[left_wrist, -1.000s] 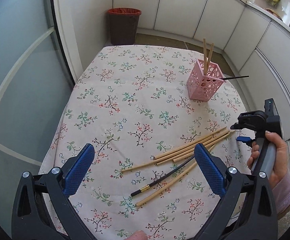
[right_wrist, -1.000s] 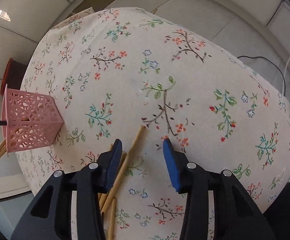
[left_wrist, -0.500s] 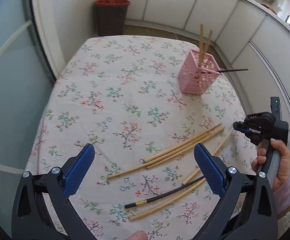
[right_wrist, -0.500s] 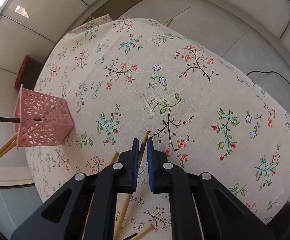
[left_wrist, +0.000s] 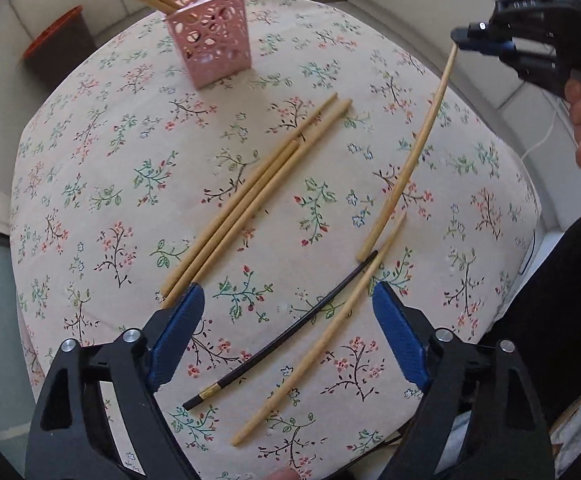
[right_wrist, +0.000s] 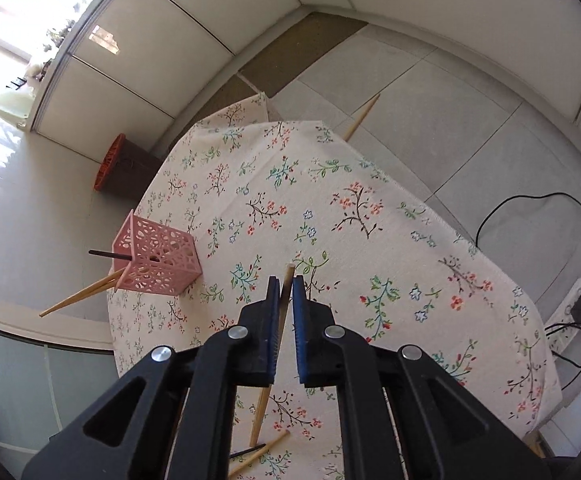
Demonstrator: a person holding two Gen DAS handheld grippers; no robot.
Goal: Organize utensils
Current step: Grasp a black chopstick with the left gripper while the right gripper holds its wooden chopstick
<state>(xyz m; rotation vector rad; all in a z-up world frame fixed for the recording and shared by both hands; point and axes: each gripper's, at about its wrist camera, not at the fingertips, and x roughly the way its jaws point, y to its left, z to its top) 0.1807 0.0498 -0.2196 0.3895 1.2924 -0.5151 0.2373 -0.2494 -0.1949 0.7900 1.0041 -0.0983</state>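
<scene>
My right gripper [right_wrist: 285, 286] is shut on the tip of a wooden chopstick [left_wrist: 410, 152] and holds it lifted, its far end hanging near the cloth; the gripper also shows in the left wrist view [left_wrist: 466, 38]. A pink perforated holder [left_wrist: 210, 32] stands at the table's far side with two wooden chopsticks and a black one in it. My left gripper [left_wrist: 284, 316] is open above a black chopstick [left_wrist: 290, 330] and a wooden chopstick [left_wrist: 322, 332]. Three more wooden chopsticks [left_wrist: 250, 200] lie side by side mid-table.
The table wears a floral cloth [left_wrist: 90, 160]. A brown bin with an orange rim [right_wrist: 120, 168] stands on the floor beyond it. A power strip with cables [right_wrist: 570, 312] lies on the floor to the right. One chopstick [right_wrist: 360, 116] lies on the floor.
My right gripper closed on a wooden chopstick and raised it off the table. My left gripper swung around the table and moved in over the black chopstick, still open.
</scene>
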